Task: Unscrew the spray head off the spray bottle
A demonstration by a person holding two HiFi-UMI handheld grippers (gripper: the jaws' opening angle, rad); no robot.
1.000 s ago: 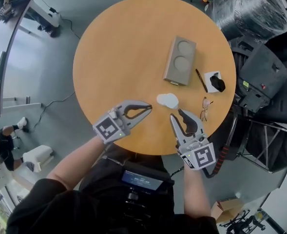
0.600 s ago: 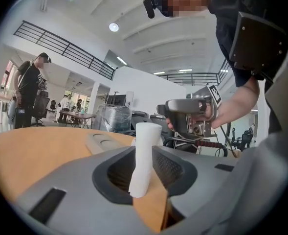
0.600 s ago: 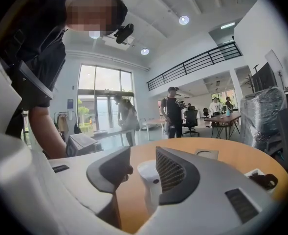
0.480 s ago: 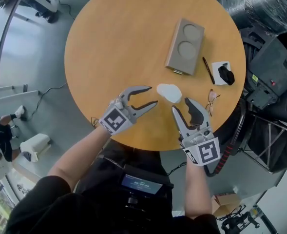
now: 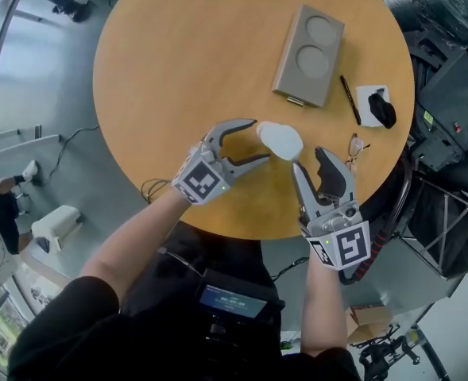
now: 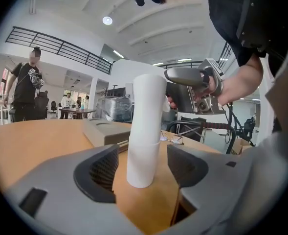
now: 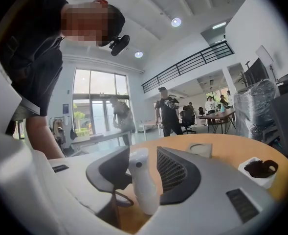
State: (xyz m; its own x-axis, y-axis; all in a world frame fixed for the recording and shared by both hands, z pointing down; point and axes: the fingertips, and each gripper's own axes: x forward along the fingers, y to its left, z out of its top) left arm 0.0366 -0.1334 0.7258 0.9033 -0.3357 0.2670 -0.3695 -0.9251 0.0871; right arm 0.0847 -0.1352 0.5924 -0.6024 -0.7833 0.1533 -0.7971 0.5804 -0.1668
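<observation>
A white spray bottle [image 5: 280,140] stands upright on the round wooden table [image 5: 186,62], near its front edge. My left gripper [image 5: 259,141] comes at it from the left and is open. Its jaws have just been opening, and in the left gripper view the bottle [image 6: 144,131] stands between the pads with a gap on each side. My right gripper [image 5: 309,163] is open just in front of the bottle, its jaws having opened a little. In the right gripper view the spray head [image 7: 140,166] shows between the fingertips, and I cannot tell if they touch it.
Behind the bottle lies a grey block with two round hollows [image 5: 309,46]. A pen [image 5: 350,99], a white square holding a black object [image 5: 377,105] and a pair of glasses [image 5: 357,145] lie at the right rim. Black equipment stands beyond the table's right edge.
Both grippers have sunk and moved in on the bottle. The left jaws went from shut to wide open around it. The right jaws opened slightly.
</observation>
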